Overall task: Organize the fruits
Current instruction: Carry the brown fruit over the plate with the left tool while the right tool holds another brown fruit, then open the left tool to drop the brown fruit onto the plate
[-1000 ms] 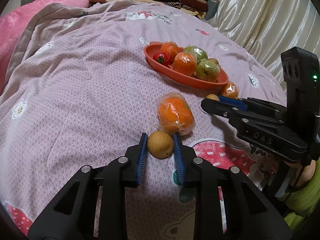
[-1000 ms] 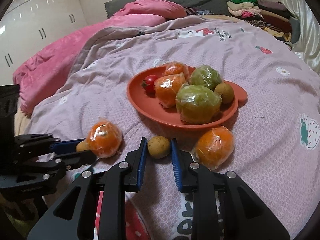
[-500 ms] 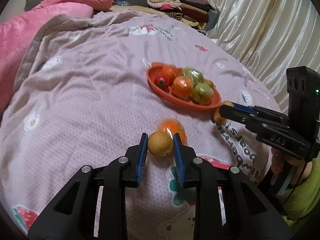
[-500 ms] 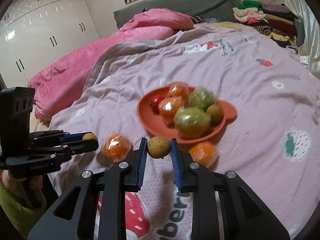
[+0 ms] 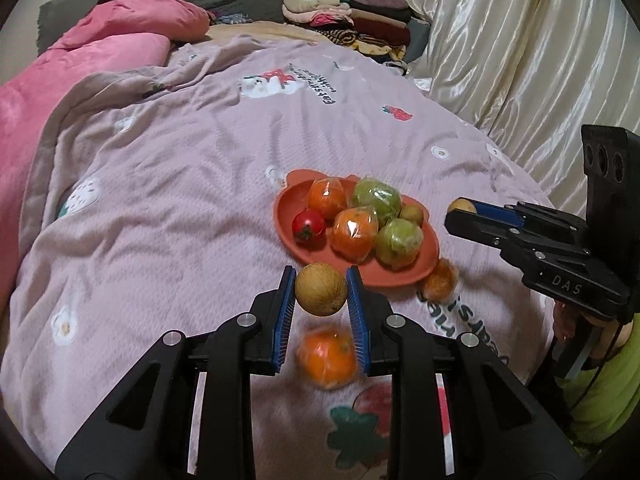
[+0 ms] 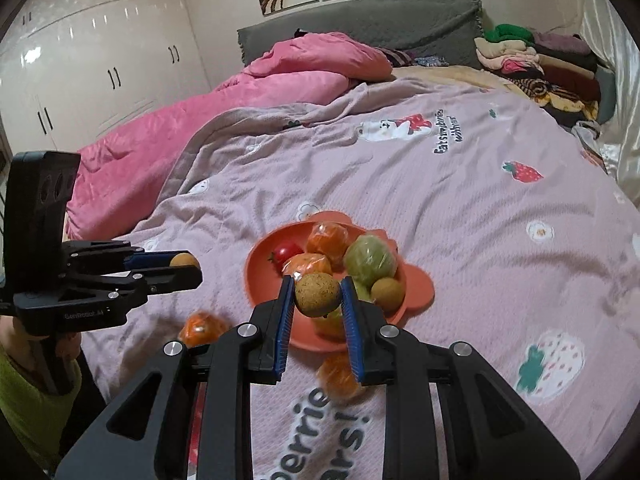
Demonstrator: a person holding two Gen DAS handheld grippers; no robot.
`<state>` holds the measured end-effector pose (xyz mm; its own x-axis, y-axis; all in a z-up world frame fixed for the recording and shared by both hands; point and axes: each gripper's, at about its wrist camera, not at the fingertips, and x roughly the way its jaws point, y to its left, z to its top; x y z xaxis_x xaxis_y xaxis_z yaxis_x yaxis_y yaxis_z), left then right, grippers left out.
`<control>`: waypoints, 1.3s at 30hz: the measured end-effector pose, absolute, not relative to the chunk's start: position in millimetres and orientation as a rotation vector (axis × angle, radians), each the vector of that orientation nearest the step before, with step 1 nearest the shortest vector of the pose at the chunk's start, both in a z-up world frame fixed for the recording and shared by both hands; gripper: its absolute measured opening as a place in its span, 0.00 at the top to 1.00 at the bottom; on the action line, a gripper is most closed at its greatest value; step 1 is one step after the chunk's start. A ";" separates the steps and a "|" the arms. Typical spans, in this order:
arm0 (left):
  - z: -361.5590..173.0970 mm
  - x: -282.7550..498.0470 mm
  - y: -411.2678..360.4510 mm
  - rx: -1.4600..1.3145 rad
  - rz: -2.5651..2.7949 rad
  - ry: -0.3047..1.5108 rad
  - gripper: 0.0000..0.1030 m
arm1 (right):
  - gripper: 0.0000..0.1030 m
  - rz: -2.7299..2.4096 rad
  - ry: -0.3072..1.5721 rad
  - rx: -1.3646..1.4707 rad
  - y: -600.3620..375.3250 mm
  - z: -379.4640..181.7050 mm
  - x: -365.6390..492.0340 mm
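Mid-carry, by the look of it: two small brown fruits lifted clear of the bed, both bound for the orange plate [image 5: 430,240].

Left gripper [image 5: 321,300] closed snugly on a round tan-brown fruit [image 5: 321,289], pinched between the blue pads and held above the quilt [image 5: 180,184], just near of the plate's near rim. Right gripper [image 6: 317,298] likewise clamped on a speckled brown fruit [image 6: 317,289], hanging over the plate's near edge.

Already on the plate: a small red tomato [image 5: 308,225], two wrapped oranges [image 5: 354,232], two wrapped green fruits [image 5: 400,240] and a small brown fruit [image 5: 411,213] at the far right.

Not yet gathered: one wrapped orange [image 5: 330,354] on the quilt beneath the left gripper, blurred, and another wrapped orange [image 5: 440,280] touching or just beside the plate's near right rim.

Next move, as a judgement: forward and down over a bare patch of plate, probably the near left part beside the tomato, then a gentle release low enough to stop rolling. Little bare room on the right side, so care against knocking the piled fruit. Soft bedding under the plate, so likely to tip under pressure on the rim. After that, the two loose oranges.
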<state>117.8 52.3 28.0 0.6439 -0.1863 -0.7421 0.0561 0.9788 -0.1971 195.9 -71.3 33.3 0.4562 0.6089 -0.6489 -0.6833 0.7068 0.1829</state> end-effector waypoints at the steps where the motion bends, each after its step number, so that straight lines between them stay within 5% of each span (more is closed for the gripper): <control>1: 27.7 120.4 50.5 -0.160 -0.139 0.863 0.82 | 0.78 0.801 0.754 -0.111 -70.4 33.2 198.6; 30: 9.3 166.2 26.5 -0.109 -0.140 0.935 0.82 | 0.77 0.841 0.816 -0.178 -49.8 7.1 239.7; 39: 5.7 166.3 25.6 -0.112 -0.137 0.941 0.82 | 0.64 0.840 0.813 -0.162 -53.8 8.8 238.8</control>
